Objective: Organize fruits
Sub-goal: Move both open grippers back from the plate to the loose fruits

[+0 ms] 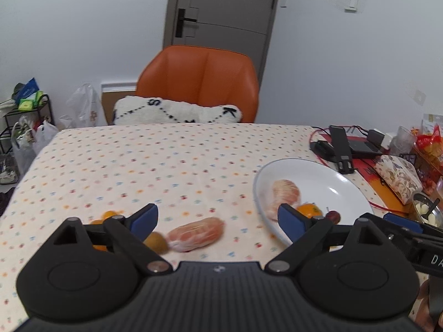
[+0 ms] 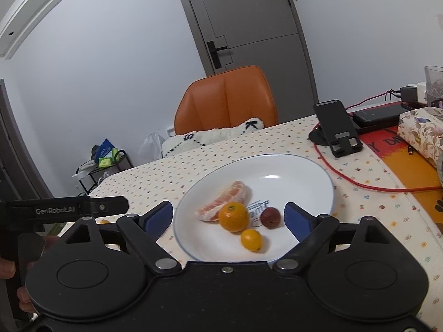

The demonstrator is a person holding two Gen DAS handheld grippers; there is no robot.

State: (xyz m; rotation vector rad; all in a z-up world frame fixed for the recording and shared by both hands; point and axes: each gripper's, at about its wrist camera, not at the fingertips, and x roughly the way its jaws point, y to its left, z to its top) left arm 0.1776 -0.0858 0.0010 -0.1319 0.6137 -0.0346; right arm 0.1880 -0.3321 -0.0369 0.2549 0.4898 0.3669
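White porcelain forms the plate, which is seen in the right wrist view on a dotted tablecloth. On the plate, a peeled citrus piece lies at about 10 o'clock from the centre, touching a round orange just in front of it. A small yellow-orange kumquat is placed at 6 o'clock, near the rim, and a dark red fruit sits at 3 o'clock from the orange, apart from it. The right gripper is held with its blue-padded fingers spread wide on either side of these fruits, nothing being gripped.

In the left wrist view, the left gripper is likewise spread wide and empty. Between its fingers, on the tablecloth, a second peeled citrus piece is seen lying on its side. A brownish-green round fruit rests just beside it at 9 o'clock, partly hidden by the left finger, and small orange fruits are glimpsed further toward 9 o'clock. The plate stands at 3 o'clock from this piece, well apart.

An orange chair is set at the far table edge at 12 o'clock.
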